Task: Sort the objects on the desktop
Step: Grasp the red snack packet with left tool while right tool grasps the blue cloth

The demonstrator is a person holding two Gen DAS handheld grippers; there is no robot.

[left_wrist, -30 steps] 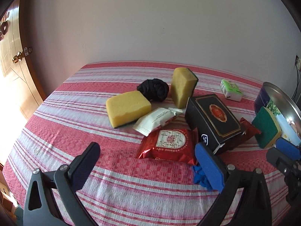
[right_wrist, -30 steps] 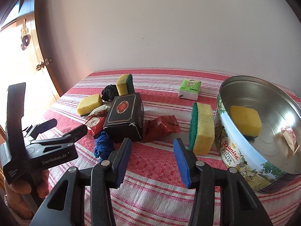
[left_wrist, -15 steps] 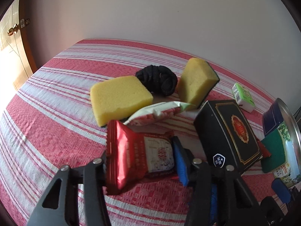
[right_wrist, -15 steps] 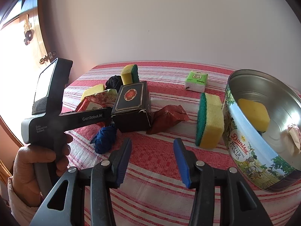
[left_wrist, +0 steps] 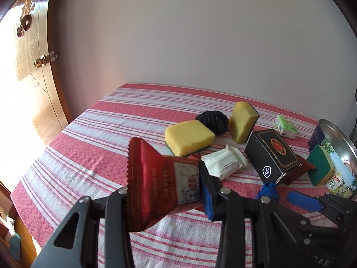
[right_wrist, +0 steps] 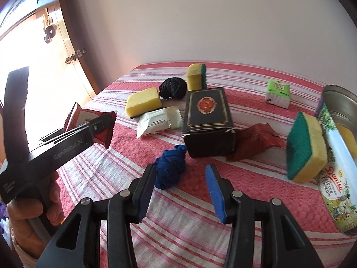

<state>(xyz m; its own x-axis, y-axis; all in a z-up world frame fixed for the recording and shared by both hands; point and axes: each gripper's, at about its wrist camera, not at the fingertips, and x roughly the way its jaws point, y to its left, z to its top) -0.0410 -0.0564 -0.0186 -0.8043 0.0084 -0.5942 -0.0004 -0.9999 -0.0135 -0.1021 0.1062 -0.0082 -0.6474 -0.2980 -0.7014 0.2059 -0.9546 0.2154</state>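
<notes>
Judging by how things lie, the sorting is in its early part: only a yellow sponge lies inside the round metal cookie tin, while most of the clutter is still spread over the striped pink-and-white cloth of the surface. The left claw has just been closing and is now clamped on a glossy red foil snack packet with a serrated edge, held clear above the cloth and well to the left of the tin. The right claw stands apart with nothing between its blue ribbed pads, hovering just behind a knotted blue cloth bundle. Leaning against the tin's printed wall is a green-and-yellow scouring sponge, its green face coarse and its body porous. Left of the tin sits a rigid black cardboard box with gold trim, a crumpled dark red wrapper tucked at its side nearest the tin. Further left of the tin lie a soft white sealed pouch, a block of yellow foam sponge, a bunched black fabric item and another sponge standing on end. A small green-and-white carton lies behind the tin, towards the wall. All of these still seem to await placing.
</notes>
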